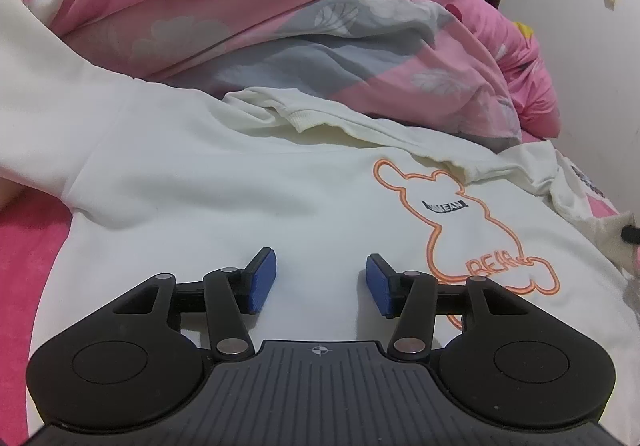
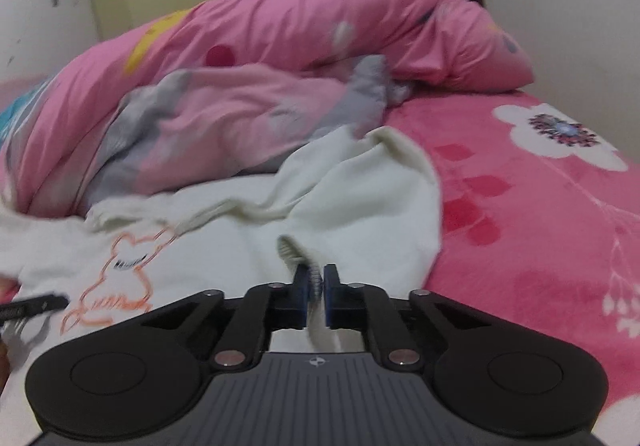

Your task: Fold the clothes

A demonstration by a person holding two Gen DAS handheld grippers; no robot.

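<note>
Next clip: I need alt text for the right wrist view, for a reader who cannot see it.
The right gripper is shut on the ribbed cuff of a white sweatshirt with an orange bear outline, spread on a pink flowered bedsheet. A rumpled pink and grey quilt lies behind.

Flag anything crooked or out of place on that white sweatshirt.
The white sweatshirt lies mostly flat, but its neckline is rumpled, and the sleeve is bunched, its cuff pinched in the right gripper.
</note>
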